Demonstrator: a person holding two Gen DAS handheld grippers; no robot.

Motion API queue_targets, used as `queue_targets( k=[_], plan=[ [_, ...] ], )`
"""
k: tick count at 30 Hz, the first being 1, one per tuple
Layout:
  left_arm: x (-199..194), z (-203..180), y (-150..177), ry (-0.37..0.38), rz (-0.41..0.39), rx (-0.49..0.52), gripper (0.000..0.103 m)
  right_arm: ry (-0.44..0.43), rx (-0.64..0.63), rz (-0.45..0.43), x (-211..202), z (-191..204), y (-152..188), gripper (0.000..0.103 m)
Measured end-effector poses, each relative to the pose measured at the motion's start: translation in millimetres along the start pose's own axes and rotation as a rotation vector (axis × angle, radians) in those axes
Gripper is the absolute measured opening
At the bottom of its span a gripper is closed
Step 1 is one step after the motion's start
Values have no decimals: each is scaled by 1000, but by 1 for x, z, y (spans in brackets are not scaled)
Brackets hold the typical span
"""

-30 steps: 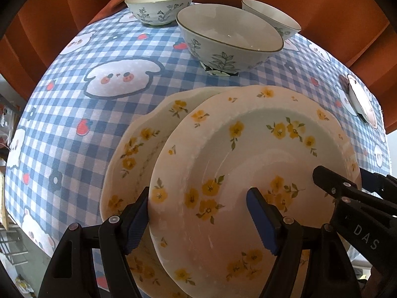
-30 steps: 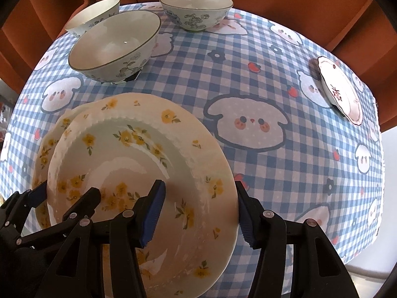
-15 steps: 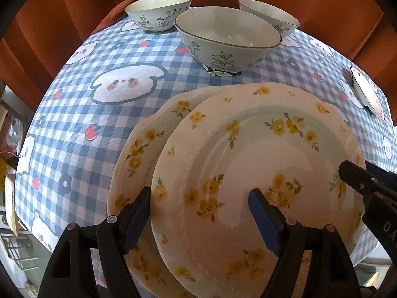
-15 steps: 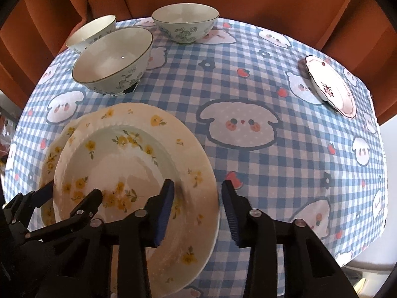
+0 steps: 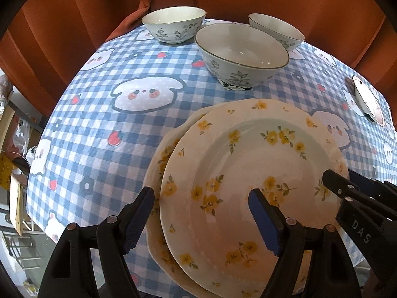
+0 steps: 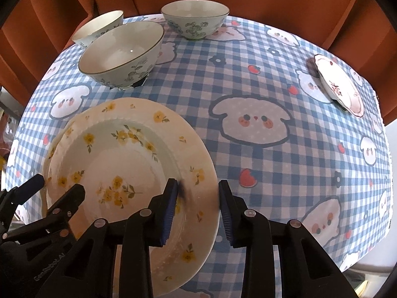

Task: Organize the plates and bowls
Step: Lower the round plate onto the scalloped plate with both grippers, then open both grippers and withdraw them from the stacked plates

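from my left wrist: my left gripper (image 5: 201,213) gapes, released, straddling the yellow-flower plate (image 5: 248,173) stacked on its twin.

from my right wrist: my right gripper (image 6: 198,203) is narrowed around that plate's rim, pads apparently apart from it. bowls (image 6: 121,54) wait on the gingham tablecloth (image 6: 248,87), rust curtain (image 6: 273,0) behind.

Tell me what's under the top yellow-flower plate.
A second yellow-flower plate lies under the top plate, its rim showing only along the left. Its centre and the tablecloth beneath are covered.
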State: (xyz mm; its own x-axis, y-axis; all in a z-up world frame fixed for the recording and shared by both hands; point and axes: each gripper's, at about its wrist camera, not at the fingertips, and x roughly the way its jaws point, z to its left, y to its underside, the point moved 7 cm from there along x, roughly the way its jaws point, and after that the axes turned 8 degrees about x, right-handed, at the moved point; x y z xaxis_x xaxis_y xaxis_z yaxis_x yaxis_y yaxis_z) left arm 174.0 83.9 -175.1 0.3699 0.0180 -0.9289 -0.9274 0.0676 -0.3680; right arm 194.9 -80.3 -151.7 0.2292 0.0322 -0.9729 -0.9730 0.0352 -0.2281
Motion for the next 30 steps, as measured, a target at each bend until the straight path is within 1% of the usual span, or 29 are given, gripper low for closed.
queue_targets(
  k=[8, 15, 20, 22, 27, 30],
  plan=[
    [2, 5, 1, -17, 18, 9, 80, -18, -3, 11, 8, 12, 1, 38],
    [1, 7, 5, -23, 32, 23, 80, 13, 1, -5, 9, 16, 3, 41],
    [-4, 3, 6, -15, 38, 49, 80, 5, 37, -1, 5, 13, 4, 41],
    [-8, 2, 6, -18, 29, 58, 80, 1, 46, -5, 2, 12, 5, 41],
    [-24, -1, 6, 5, 3, 75, 80, -29, 80, -15, -13, 10, 9, 42],
    [-35, -7, 3, 20, -19, 91, 81, -52, 81, -33, -28, 12, 12, 47]
  ],
)
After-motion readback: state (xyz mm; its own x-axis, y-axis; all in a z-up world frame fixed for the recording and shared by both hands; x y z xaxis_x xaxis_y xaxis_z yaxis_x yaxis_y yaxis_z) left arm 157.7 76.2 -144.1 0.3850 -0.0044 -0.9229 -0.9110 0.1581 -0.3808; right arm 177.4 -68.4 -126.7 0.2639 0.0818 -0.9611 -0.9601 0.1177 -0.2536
